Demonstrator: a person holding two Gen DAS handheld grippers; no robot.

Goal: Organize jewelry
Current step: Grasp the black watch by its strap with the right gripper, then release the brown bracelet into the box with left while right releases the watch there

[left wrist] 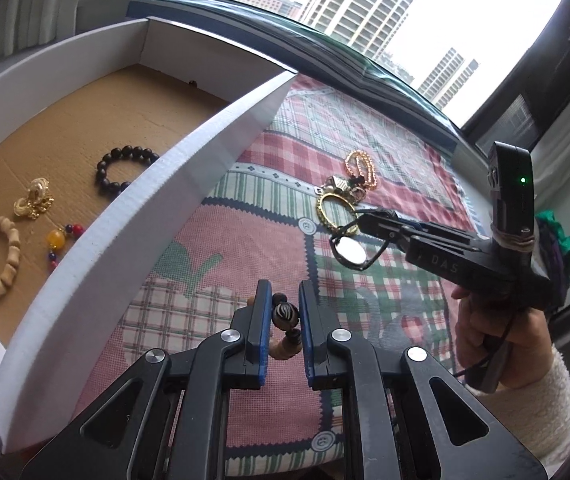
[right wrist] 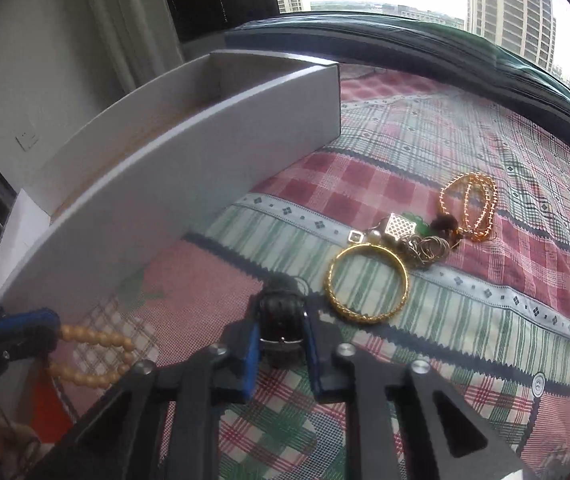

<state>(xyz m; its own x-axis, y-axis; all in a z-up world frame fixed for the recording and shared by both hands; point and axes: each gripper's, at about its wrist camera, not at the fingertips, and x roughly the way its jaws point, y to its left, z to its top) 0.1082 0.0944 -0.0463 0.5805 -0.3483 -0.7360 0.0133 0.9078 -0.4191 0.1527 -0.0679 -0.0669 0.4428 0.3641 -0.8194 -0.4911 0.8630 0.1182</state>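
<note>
Left wrist: box (left wrist: 189, 184), four bracelets inside.

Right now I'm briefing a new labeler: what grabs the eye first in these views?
The left gripper is shut on a beaded bracelet near the white box. The right gripper clamps a black-strapped watch over the plaid cloth, beside a gold bangle.

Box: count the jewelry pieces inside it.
4: wooden bracelet at the near end, gold piece beyond it, coloured beads by the wall, black bead bracelet farthest. The wall may hide more.
</note>
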